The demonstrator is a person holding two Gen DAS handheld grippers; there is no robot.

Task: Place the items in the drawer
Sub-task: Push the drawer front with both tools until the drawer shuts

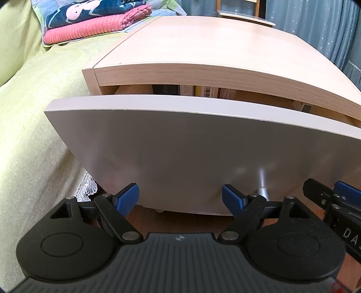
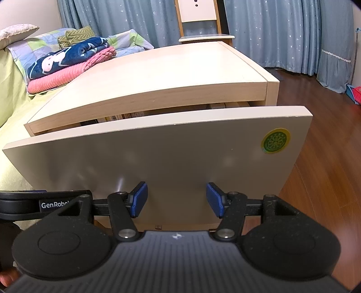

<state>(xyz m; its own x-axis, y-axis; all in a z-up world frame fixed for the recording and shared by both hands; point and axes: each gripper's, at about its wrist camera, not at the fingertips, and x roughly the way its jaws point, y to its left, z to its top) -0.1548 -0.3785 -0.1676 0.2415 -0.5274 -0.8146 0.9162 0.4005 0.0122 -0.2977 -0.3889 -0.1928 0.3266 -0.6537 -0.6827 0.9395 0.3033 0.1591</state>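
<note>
A light wooden nightstand (image 1: 203, 45) (image 2: 162, 74) has its top drawer slightly pulled out; the white drawer front (image 1: 191, 146) (image 2: 169, 153) fills the middle of both views. Through the narrow gap I see boxes and packets (image 1: 203, 91) (image 2: 115, 117) inside. My left gripper (image 1: 180, 199) is open, its blue pads close against the lower drawer front, empty. My right gripper (image 2: 177, 199) is open too, also close to the front, empty. The right gripper's arm (image 1: 334, 202) shows at the left view's right edge, near a silver handle (image 1: 262, 187).
A bed with a yellow-green cover (image 1: 33, 135) (image 2: 9, 101) lies left of the nightstand, with folded pink and blue blankets (image 1: 97, 20) (image 2: 67, 60). A chair (image 2: 203, 22) and blue curtains (image 2: 282, 33) stand behind. Wooden floor (image 2: 327, 157) extends to the right.
</note>
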